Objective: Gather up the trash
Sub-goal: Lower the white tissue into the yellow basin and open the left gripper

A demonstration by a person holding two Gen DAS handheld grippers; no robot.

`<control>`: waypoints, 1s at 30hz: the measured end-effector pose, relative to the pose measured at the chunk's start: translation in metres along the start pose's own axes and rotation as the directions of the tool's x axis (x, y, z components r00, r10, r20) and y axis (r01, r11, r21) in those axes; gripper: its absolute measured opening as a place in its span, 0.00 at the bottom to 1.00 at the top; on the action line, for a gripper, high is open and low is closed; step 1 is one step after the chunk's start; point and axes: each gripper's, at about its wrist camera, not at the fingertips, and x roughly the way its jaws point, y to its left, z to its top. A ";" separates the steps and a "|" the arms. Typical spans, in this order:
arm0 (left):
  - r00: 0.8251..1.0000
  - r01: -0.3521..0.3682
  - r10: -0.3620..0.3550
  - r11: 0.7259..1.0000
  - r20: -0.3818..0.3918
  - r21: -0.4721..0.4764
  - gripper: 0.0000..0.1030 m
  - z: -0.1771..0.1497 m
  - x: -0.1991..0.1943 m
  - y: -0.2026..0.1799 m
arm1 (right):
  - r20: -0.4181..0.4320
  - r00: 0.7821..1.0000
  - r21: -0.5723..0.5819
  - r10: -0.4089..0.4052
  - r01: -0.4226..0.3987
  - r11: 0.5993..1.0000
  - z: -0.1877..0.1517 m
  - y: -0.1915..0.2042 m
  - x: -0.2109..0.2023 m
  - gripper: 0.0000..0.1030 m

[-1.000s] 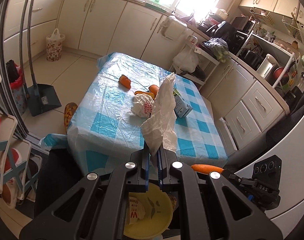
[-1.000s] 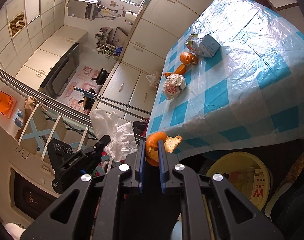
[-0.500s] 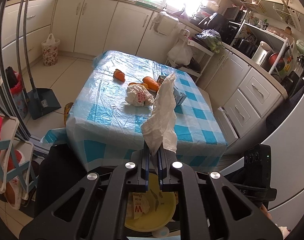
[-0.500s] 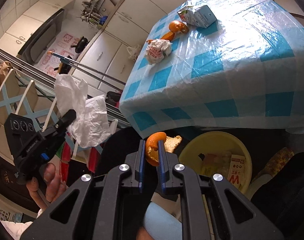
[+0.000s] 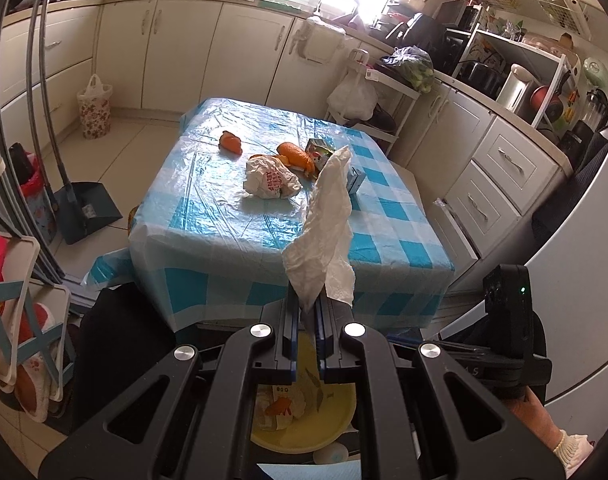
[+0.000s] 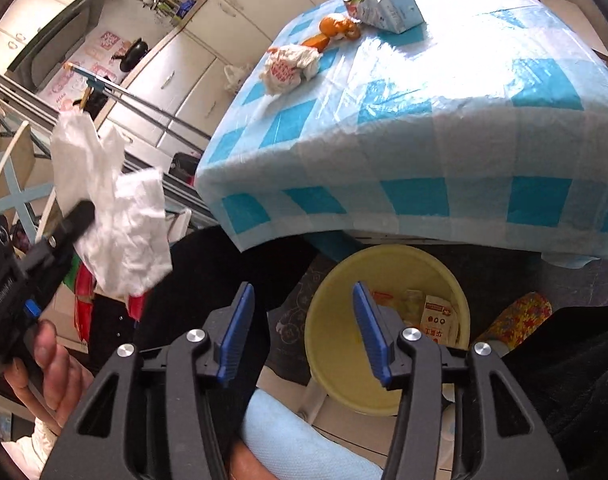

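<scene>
Down by the person's knees sits a yellow bin [image 6: 324,316], tucked just under the near edge of the table [image 5: 223,240], a sensible spot, since anything lifted off the top only has to travel a short way to drop in. Some wrappers and a bit of orange peel [image 5: 277,406] lie at the bottom of it.

Right over the bin, the right gripper [image 6: 304,336] stands wide apart, its blue pads [image 6: 235,332] with nothing between them; it looks freshly emptied, though that is only my guess from its place above the bin. Just beside it, the left gripper [image 5: 307,320] is pinched tight on a crumpled white tissue [image 5: 328,220], which stands up loosely from the pads. It hangs at the bin's near side, so I'd judge the tissue is next to go in once the grip lets go.

Further off, on the blue-checked plastic cloth, the rest of the rubbish waits: a balled paper wrapper [image 5: 271,180] nearest, orange peels [image 5: 295,154] just behind and touching it, a small carton [image 6: 388,10] lying on its side beside them, and one more peel [image 5: 230,142] a little apart toward the far left. Beyond the table run the kitchen cupboards [image 5: 239,48] and the bright window.
</scene>
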 end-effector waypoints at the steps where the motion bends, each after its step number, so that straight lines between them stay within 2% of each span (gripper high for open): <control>1: 1.000 -0.001 0.002 1.000 -0.014 0.007 0.07 -0.003 0.003 -0.002 | 0.014 1.000 0.007 0.002 -0.002 1.000 0.001 -0.001 -0.002 0.53; 5: 0.996 -0.008 0.011 0.999 -0.089 0.031 0.07 -0.018 0.024 -0.006 | 0.069 0.998 0.042 0.015 -0.018 0.999 0.002 -0.006 -0.009 0.55; 8: 0.984 -0.012 0.023 0.998 -0.178 0.060 0.07 -0.031 0.046 -0.010 | 0.110 0.993 0.070 0.029 -0.037 0.997 0.005 -0.011 -0.016 0.55; 12: 0.973 -0.047 0.069 0.994 -0.221 0.102 0.18 -0.043 0.063 -0.012 | 0.153 0.987 0.094 0.045 -0.060 0.994 0.006 -0.015 -0.022 0.56; 16: 0.975 -0.075 0.097 0.990 -0.200 0.118 0.38 -0.044 0.060 -0.010 | 0.178 0.983 0.104 0.052 -0.071 0.992 0.007 -0.016 -0.026 0.57; 18: 0.977 -0.078 0.100 0.990 -0.188 0.120 0.44 -0.042 0.058 -0.009 | 0.182 0.982 0.104 0.052 -0.072 0.992 0.007 -0.014 -0.026 0.58; 24: 0.977 -0.095 0.117 0.987 -0.176 0.133 0.51 -0.041 0.055 -0.011 | 0.187 0.981 0.096 0.049 -0.068 0.993 0.008 -0.012 -0.027 0.59; 30: 0.978 -0.190 0.202 0.966 -0.057 0.174 0.72 -0.037 0.040 -0.012 | 0.208 0.977 0.088 0.054 -0.073 0.993 0.006 -0.010 -0.029 0.62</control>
